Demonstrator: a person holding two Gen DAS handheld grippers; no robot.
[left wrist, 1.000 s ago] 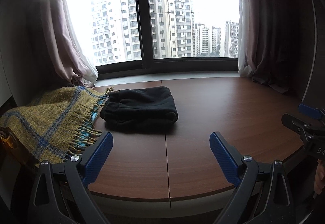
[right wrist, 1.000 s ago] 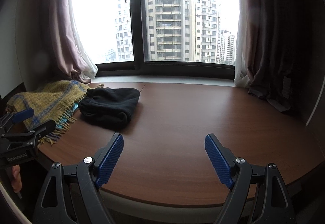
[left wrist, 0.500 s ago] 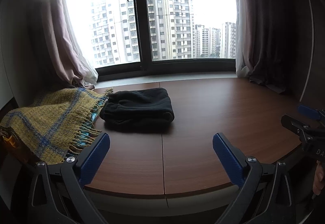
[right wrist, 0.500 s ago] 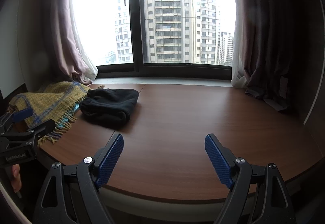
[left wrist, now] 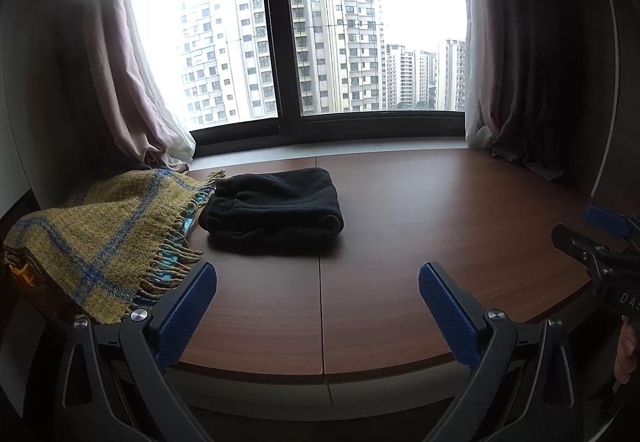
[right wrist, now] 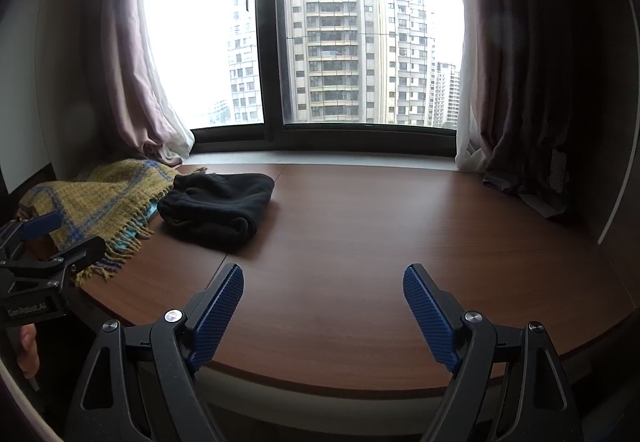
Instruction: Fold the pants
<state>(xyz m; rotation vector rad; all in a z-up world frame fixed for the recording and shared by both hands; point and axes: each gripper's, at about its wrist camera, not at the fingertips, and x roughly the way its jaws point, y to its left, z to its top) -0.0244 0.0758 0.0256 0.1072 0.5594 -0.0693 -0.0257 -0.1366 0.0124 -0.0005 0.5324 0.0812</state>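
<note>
The black pants (left wrist: 274, 207) lie folded in a compact bundle on the brown wooden platform (left wrist: 440, 209), left of its middle; they also show in the right wrist view (right wrist: 218, 205). My left gripper (left wrist: 318, 306) is open and empty, held back at the platform's near edge, well short of the pants. My right gripper (right wrist: 323, 312) is open and empty, also at the near edge, to the right of the pants. Each gripper shows at the side of the other's view: the right one (left wrist: 592, 242) and the left one (right wrist: 48, 242).
A yellow and blue fringed blanket (left wrist: 100, 238) lies on the platform's left side, touching the pants. Curtains hang at the left (left wrist: 136, 81) and right (left wrist: 532, 81) of a big window (left wrist: 340, 21). A seam (left wrist: 320, 302) runs down the platform.
Both grippers have drawn back a little from the platform. The pants and blanket have not moved.
</note>
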